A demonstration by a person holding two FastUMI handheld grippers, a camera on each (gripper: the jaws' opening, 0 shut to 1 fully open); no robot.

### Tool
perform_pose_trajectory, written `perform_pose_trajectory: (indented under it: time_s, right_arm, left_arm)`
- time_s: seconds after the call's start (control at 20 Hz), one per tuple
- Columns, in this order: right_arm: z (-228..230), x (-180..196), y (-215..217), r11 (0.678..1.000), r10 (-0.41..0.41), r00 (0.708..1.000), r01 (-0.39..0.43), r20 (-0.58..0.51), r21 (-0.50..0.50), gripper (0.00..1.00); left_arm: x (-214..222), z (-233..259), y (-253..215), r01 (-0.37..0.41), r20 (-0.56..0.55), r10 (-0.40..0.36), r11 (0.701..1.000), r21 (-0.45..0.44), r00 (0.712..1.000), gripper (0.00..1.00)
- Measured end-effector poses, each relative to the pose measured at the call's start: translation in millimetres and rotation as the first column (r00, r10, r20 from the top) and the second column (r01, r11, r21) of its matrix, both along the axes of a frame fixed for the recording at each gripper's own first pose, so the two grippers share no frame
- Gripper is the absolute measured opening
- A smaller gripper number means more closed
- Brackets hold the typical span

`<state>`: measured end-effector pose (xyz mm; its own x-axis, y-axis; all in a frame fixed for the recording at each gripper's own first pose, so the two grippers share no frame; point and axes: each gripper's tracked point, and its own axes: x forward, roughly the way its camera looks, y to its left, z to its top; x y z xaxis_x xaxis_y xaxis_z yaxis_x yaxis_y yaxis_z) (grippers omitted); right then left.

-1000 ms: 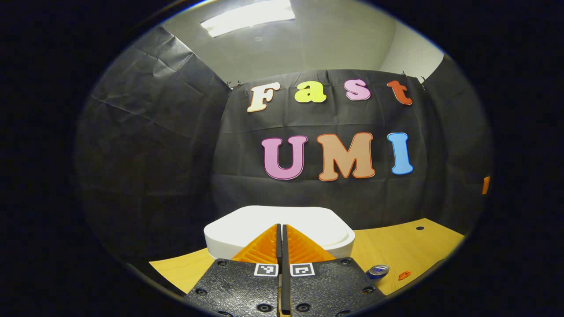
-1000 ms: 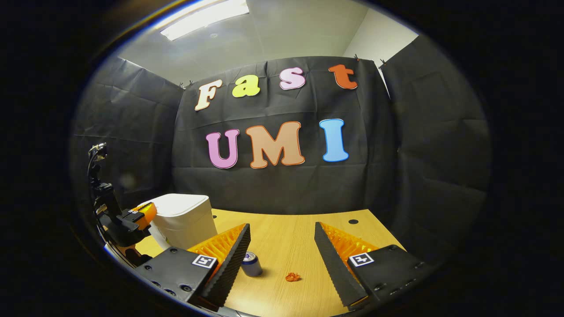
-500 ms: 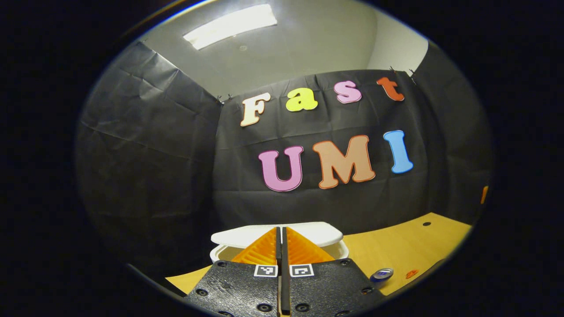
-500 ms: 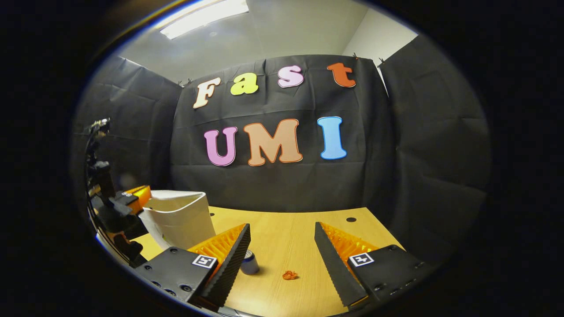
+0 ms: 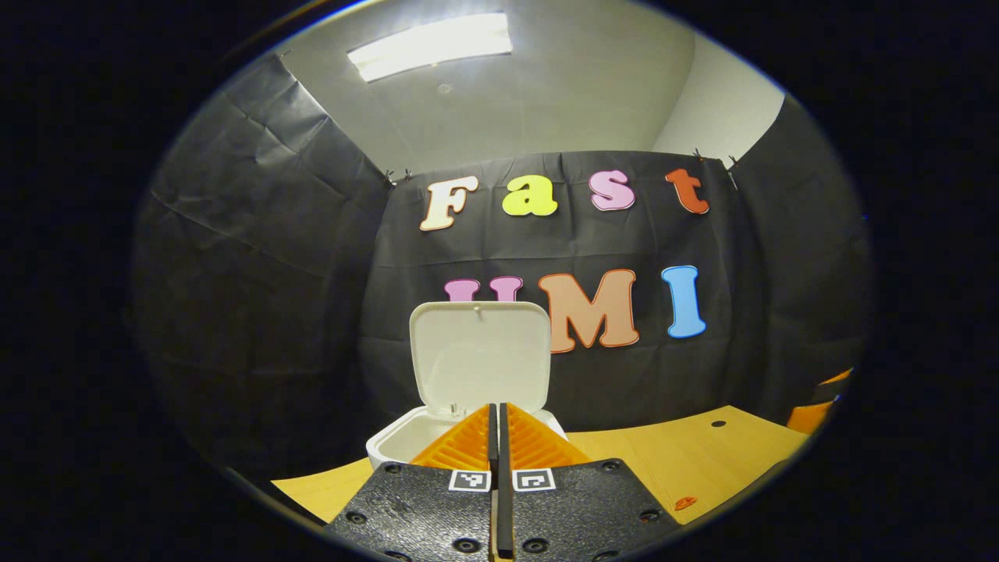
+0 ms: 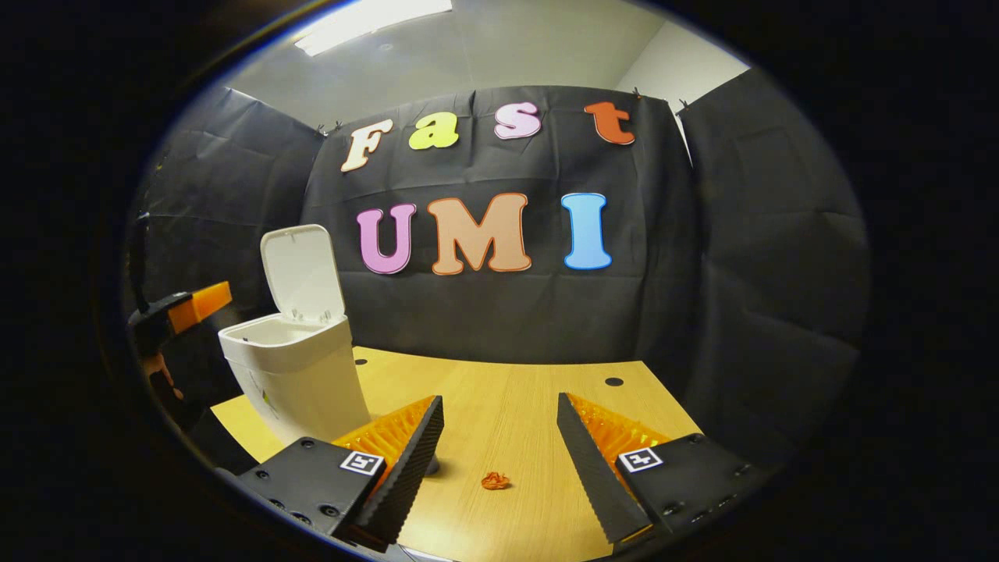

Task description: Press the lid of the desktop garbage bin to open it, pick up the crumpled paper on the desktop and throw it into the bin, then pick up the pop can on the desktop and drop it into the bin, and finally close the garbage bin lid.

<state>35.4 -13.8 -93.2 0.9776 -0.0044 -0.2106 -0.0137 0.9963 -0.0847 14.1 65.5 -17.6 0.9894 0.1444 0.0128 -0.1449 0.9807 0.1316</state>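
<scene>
Bin (image 6: 293, 375) white, lid (image 6: 303, 272) swung up and standing nearly upright at its back edge, mouth open. Seen dead ahead of the left gripper (image 5: 497, 425), jaws pressed together, tips just short of the near rim, touching nothing. Lid (image 5: 481, 356) rising straight above those tips, bin (image 5: 398, 441) rim peeking out to either side. Crumpled paper (image 6: 495, 481), a small orange wad, lying on the table (image 6: 507, 406) between the spread jaws of the right gripper (image 6: 499, 441), slightly ahead of the tips, gripped by neither. Same wad (image 5: 685, 503) far off to the right of the left jaws, low on the table (image 5: 687, 460). Left gripper (image 6: 183, 312) visible beside the bin, off to the left of the right jaws. Can hidden, just a shadow behind the right gripper's left finger.
</scene>
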Motion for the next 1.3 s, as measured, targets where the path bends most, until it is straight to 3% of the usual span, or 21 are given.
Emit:
perform_pose_trajectory:
  time_s: [0.25, 0.3, 0.35, 0.5, 0.7, 0.85, 1.05, 1.3]
  right_arm:
    - [-34.1, 22.1, -4.4, 1.000, 0.021, 0.997, -0.021, -0.075, -0.001, 0.93]
    - [-46.1, 28.1, -5.1, 0.999, 0.033, 0.994, -0.034, -0.104, -0.008, 0.93]
    - [-60.4, 32.2, -4.2, 0.999, 0.050, 0.989, -0.052, -0.137, -0.010, 0.93]
    - [-99.3, 46.0, -3.0, 0.996, 0.084, 0.969, -0.090, -0.232, -0.017, 0.93]
    - [-150.8, 72.5, -10.8, 0.994, 0.086, 0.935, -0.101, -0.345, -0.026, 0.94]
    - [-190.5, 91.4, -10.9, 0.989, 0.094, 0.896, -0.136, -0.434, -0.065, 0.94]
    - [-232.8, 99.6, -8.6, 0.985, 0.111, 0.820, -0.165, -0.562, -0.046, 0.94]
    - [-252.1, 116.7, -7.7, 0.989, 0.093, 0.782, -0.144, -0.616, -0.033, 0.89]
  left_arm:
    - [-14.7, -9.7, -19.4, 0.054, -0.026, -0.054, 0.998, -0.011, 0.998, 0.00]
    - [-16.1, -12.1, -21.8, 0.062, -0.037, -0.062, 0.998, -0.010, 0.997, 0.05]
    - [-18.3, -17.0, -24.1, 0.066, -0.052, -0.067, 0.998, -0.007, 0.996, 0.15]
    - [-24.1, -20.8, -22.9, 0.063, -0.060, -0.062, 0.998, 0.008, 0.996, 0.57]
    - [-32.2, -30.6, -9.3, 0.009, -0.079, -0.005, 0.999, 0.045, 0.997, 0.89]
    - [-37.4, -27.4, 4.3, -0.038, -0.071, 0.041, 0.998, 0.043, 0.997, 0.93]
    - [-46.0, -30.5, 27.1, -0.104, -0.080, 0.108, 0.993, 0.051, 0.991, 0.93]
    - [-56.7, -37.2, 47.2, -0.175, -0.106, 0.181, 0.983, 0.065, 0.978, 0.93]
